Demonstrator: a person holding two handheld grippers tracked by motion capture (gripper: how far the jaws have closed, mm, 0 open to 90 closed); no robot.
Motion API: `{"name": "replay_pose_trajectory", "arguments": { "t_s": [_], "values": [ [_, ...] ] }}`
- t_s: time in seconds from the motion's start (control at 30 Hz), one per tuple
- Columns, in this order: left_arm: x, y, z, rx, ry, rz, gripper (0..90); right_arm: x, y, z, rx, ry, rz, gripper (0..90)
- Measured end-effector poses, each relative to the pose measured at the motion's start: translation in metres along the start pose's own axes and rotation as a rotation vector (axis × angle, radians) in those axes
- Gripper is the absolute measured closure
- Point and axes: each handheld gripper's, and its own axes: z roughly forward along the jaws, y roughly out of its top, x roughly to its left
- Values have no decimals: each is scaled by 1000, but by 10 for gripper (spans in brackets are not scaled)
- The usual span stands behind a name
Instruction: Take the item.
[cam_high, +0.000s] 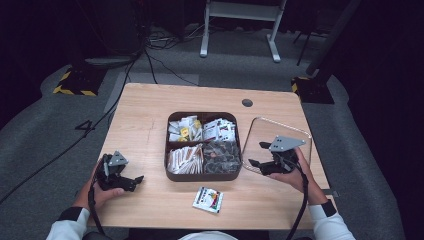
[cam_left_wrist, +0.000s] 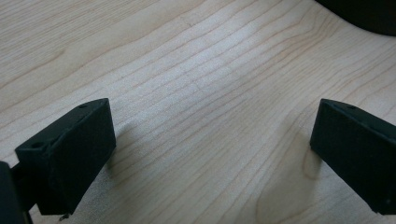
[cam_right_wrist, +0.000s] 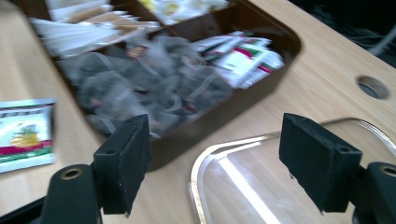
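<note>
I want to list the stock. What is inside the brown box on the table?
The brown box has four compartments: mixed small sachets, red-and-white sachets, pale paper sticks and dark mesh tea bags. The top layers cover whatever lies beneath.

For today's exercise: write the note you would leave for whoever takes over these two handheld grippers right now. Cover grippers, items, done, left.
Left gripper: open, nothing between its jaws, low over bare table.
Right gripper: open, nothing held, above the clear lid.
Brown box: uncovered, four compartments filled with packets and sachets.
One packet lies outside on the table, in front of the box.
Done: lid is off, beside the box.
Left, probably: deal with the loose packet, refit the lid.
</note>
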Motion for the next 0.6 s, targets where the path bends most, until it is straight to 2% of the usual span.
{"name": "replay_pose_trajectory", "arguments": {
  "t_s": [0.1, 0.23, 0.37, 0.6],
  "values": [
    [0, 0, 0, 0, 0, 0, 4, -13, -4, -1, 11, -32, 32, 255],
    [0, 0, 0, 0, -4, -4, 3, -27, -9, 0, 38, -84, 52, 255],
    [0, 0, 0, 0, -4, -6, 3, -39, -16, 1, 55, -100, 83, 259],
    [0, 0, 0, 0, -4, -6, 3, -64, -30, 3, 86, -163, 144, 274]
  ]
}}
